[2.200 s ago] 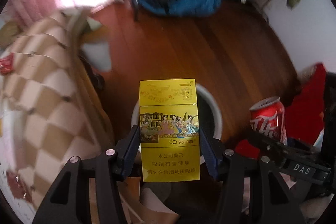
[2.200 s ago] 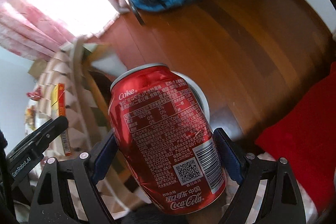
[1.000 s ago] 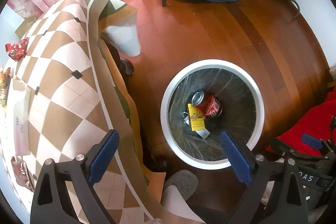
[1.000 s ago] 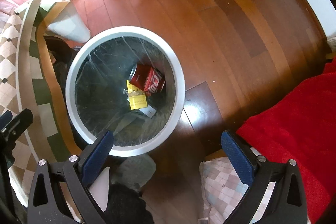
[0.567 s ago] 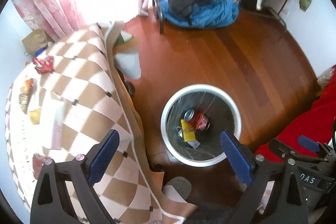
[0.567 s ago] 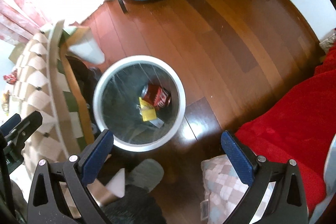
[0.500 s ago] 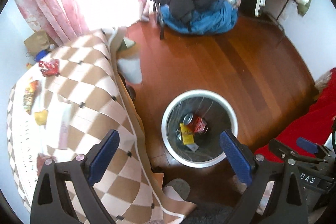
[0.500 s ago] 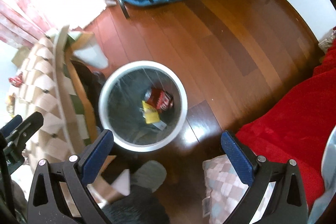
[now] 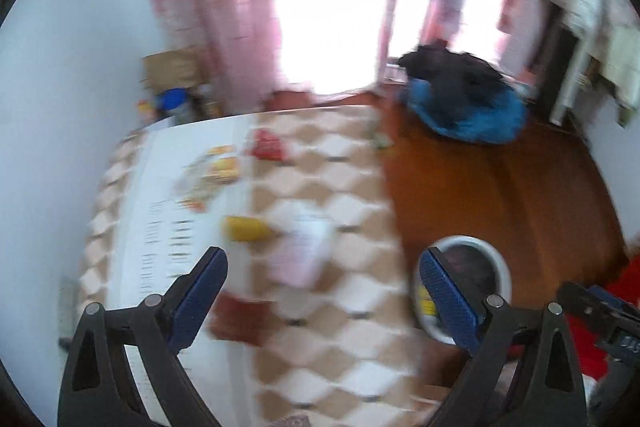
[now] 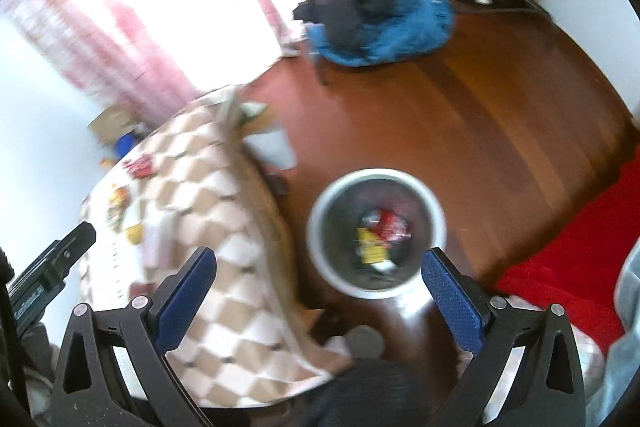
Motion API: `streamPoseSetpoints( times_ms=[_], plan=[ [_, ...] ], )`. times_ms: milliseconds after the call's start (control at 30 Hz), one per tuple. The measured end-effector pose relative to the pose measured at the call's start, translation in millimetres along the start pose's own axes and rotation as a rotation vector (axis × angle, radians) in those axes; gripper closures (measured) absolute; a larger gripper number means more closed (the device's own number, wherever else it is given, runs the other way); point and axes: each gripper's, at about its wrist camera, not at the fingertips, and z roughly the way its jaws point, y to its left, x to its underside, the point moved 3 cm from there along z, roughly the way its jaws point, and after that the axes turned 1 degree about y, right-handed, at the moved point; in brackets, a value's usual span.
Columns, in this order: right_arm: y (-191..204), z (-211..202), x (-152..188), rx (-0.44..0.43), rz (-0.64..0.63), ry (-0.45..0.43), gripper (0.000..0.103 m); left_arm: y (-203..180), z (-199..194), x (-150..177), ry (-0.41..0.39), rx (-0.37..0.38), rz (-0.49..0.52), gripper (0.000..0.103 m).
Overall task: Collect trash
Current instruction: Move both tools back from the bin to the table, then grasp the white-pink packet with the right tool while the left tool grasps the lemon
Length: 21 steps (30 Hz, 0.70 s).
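A round white-rimmed trash bin (image 10: 376, 233) with a dark, glossy liner is standing on the reddish-brown plank floor (image 10: 500, 115), just beside the draped edge of a table under a tan-and-white checked cloth (image 10: 224, 235). Inside the bin a red soda can (image 10: 390, 223) is lying at about 1 o'clock from a flat yellow cigarette pack (image 10: 370, 247), the two touching or nearly so.

The right gripper (image 10: 320, 291) is hovering high above the bin, its blue textured pads spread wide with nothing between them. The left gripper (image 9: 322, 295) is pointing over the tabletop, likewise gaping and empty; its right pad is covering part of the bin's rim (image 9: 500, 263).

On the cloth, motion blur is smearing the remaining litter: a red crinkly wrapper (image 9: 268, 145) toward 11 o'clock, a yellow lump (image 9: 246, 229), a pale pinkish box (image 9: 304, 251) and a dark red piece (image 9: 240, 319), whose exact kinds are hard to make out. A blue and black heap of clothing (image 10: 376, 23) is lying at 12 o'clock by the pink curtains (image 9: 216, 7).
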Motion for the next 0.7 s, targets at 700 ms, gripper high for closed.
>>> streamPoseSetpoints(
  times_ms=[700],
  plan=[
    [238.0, 252.0, 24.7, -0.029, -0.166, 0.287, 0.029, 218.2, 168.3, 90.2, 0.320, -0.214, -0.244, 0.005]
  ],
)
